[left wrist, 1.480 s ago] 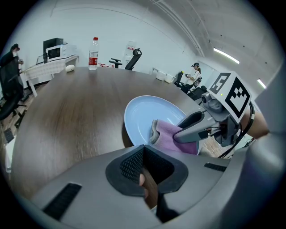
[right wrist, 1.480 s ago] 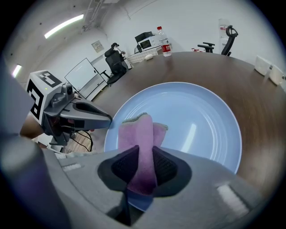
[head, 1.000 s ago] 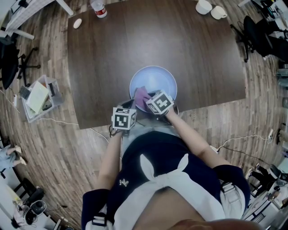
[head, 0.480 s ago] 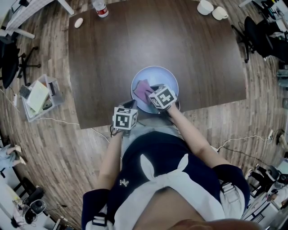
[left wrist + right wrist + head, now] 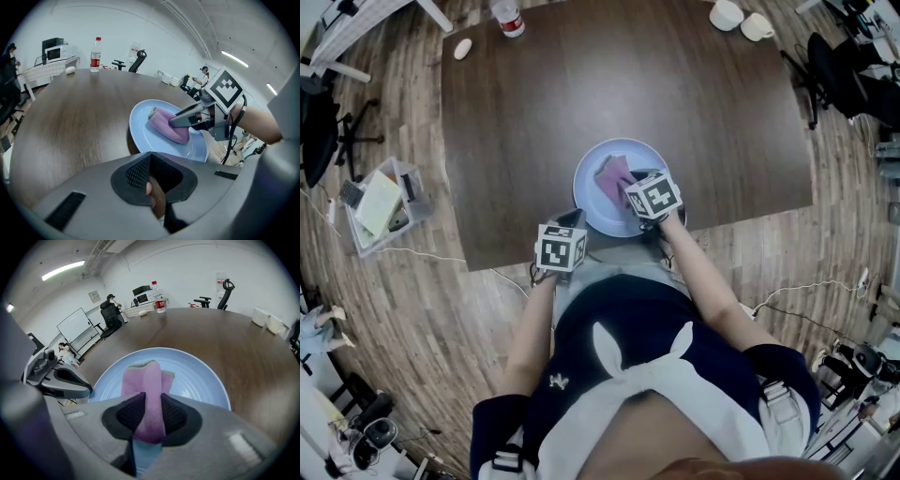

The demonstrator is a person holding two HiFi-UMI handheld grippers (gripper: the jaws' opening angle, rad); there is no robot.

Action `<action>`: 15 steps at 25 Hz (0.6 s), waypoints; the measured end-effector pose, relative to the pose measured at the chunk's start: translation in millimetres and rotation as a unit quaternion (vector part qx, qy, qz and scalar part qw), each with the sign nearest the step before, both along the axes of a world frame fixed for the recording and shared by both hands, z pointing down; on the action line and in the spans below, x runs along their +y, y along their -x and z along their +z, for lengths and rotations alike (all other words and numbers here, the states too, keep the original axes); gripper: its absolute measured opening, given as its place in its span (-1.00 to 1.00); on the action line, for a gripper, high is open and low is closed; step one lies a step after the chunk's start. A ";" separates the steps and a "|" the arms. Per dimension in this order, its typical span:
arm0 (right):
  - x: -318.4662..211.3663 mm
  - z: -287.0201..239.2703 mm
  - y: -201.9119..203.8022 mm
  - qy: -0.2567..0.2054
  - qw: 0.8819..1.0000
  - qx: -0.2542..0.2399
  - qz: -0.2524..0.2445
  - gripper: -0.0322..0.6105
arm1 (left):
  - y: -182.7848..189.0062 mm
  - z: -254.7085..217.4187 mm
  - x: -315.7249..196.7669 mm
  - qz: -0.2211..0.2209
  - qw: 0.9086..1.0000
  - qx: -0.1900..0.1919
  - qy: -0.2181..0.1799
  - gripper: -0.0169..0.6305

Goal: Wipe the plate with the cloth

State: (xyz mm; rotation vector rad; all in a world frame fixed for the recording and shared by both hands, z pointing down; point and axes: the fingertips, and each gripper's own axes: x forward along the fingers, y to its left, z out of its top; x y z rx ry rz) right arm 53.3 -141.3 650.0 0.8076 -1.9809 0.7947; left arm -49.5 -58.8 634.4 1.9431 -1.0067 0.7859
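Note:
A pale blue plate (image 5: 623,211) lies near the front edge of the dark wooden table (image 5: 534,122). On it is a folded pink cloth (image 5: 613,174), and my right gripper (image 5: 628,189) is shut on it. In the right gripper view the cloth (image 5: 147,385) runs up between the pads onto the plate (image 5: 201,380). Those jaws have just been opening a little, with the cloth still pinched. My left gripper (image 5: 574,221) rests at the plate's near left rim, jaws shut (image 5: 151,180), only a brown sliver between the pads. Its view shows the plate (image 5: 145,133), the cloth (image 5: 171,129) and the right gripper (image 5: 177,122).
A water bottle (image 5: 506,17) and a small white object (image 5: 461,47) stand at the table's far left. Two white cups (image 5: 741,19) sit at the far right. A clear box of items (image 5: 382,202) is on the floor at the left, and office chairs (image 5: 839,70) stand at the right.
My right gripper has carried the cloth across the plate, to the right and away from me. The left gripper has stayed where it was.

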 end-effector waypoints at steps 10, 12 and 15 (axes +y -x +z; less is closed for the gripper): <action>1.8 -10.0 -20.1 -0.016 0.999 0.005 0.040 -0.48 | -0.6 -1.7 2.6 0.013 1.000 -0.001 -0.002 -0.93; 3.6 -20.2 -20.0 -0.035 0.998 0.005 0.043 -0.48 | 0.0 -5.7 4.2 0.021 1.000 -0.004 -0.008 -0.93; 5.2 -41.0 -19.6 -0.072 0.996 -0.006 0.052 -0.48 | 0.1 -18.0 4.3 0.030 0.999 0.000 -0.022 -0.93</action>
